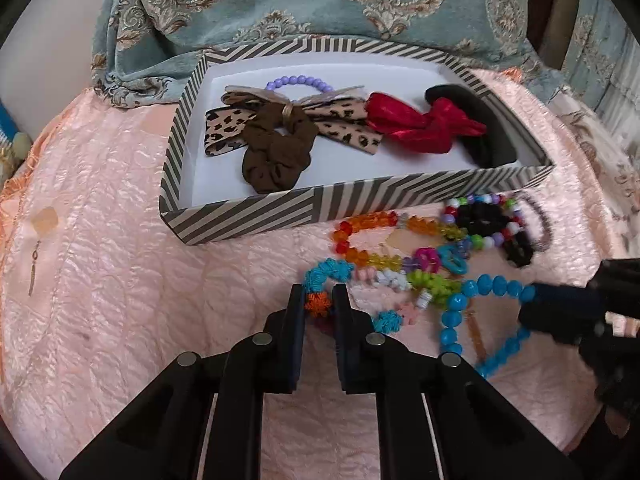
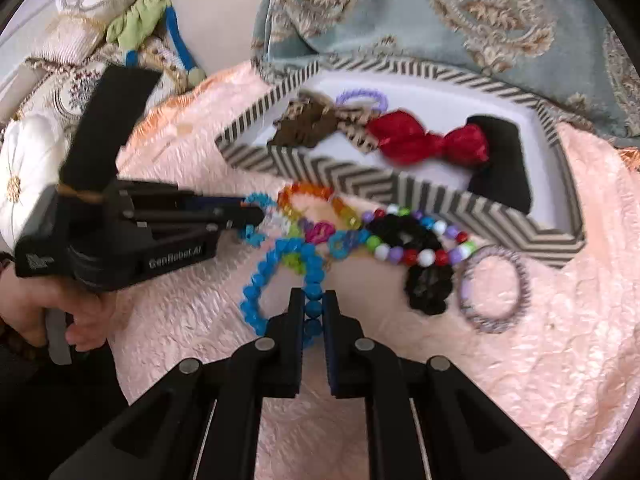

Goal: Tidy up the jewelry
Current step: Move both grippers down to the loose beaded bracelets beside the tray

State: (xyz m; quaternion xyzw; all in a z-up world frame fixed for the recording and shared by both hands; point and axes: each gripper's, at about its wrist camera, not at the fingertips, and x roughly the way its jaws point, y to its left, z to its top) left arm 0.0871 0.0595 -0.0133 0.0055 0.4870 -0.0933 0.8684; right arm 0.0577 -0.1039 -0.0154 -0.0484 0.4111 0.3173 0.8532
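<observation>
Pinching the blue bead bracelet (image 2: 280,276) between its fingers, right hand-held gripper (image 2: 313,304) has the striped box (image 2: 420,192) ahead beyond the pile; left hand-held gripper (image 1: 319,300) clenched on a teal-orange fabric bracelet (image 1: 326,280).

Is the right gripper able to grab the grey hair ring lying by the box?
Probably not yet: the right gripper is shut on the blue bead bracelet. The grey hair ring lies uncovered beside it, so once freed the way looks clear.
</observation>
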